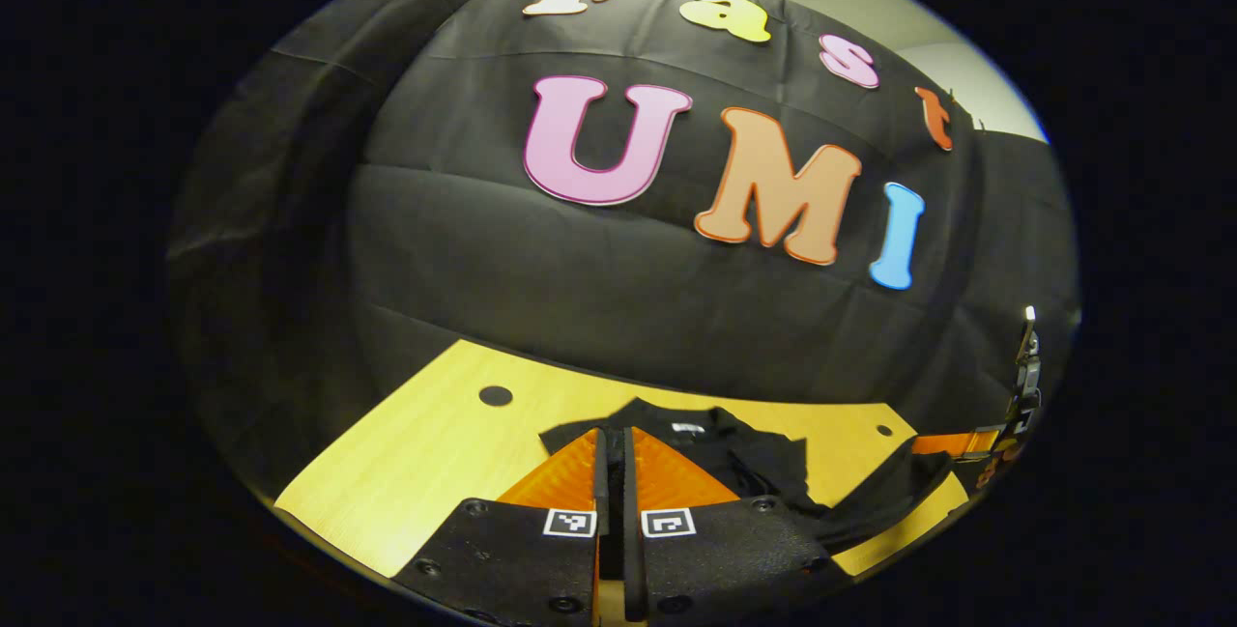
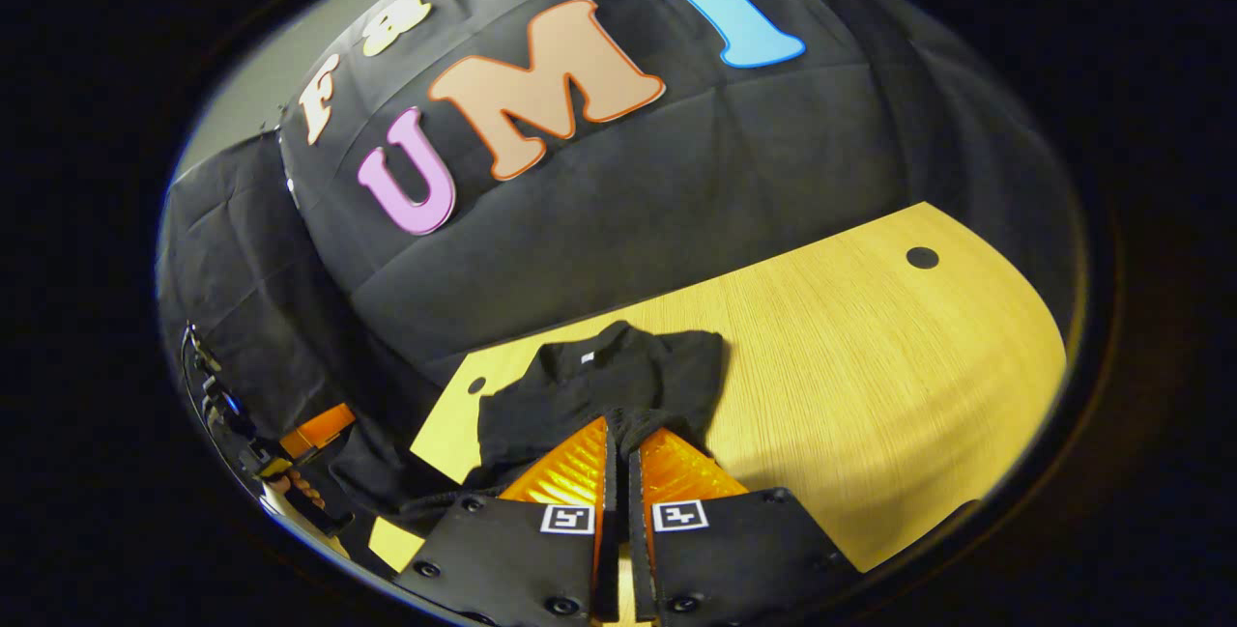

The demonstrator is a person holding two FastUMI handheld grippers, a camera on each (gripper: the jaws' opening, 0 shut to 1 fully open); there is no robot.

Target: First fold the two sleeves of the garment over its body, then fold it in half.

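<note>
Garment first: a black, soft knit shirt lies on the pale yellow wooden table, in the lower middle of the right gripper view, with its collar and small white neck tag toward the black booth wall. In the left gripper view the same shirt sits at lower centre, rumpled, one part trailing toward the lower right edge of the table.

Both tools hover low over it. The left gripper has its orange fingers pressed together with only a thin slit between, and the right gripper looks the same; whether either pinches cloth I cannot tell.

Judging by the folds, the fabric is light, limp and not fragile. It should drag and bunch rather than slide, so grasp each sleeve at its cuff or outer hem.
</note>
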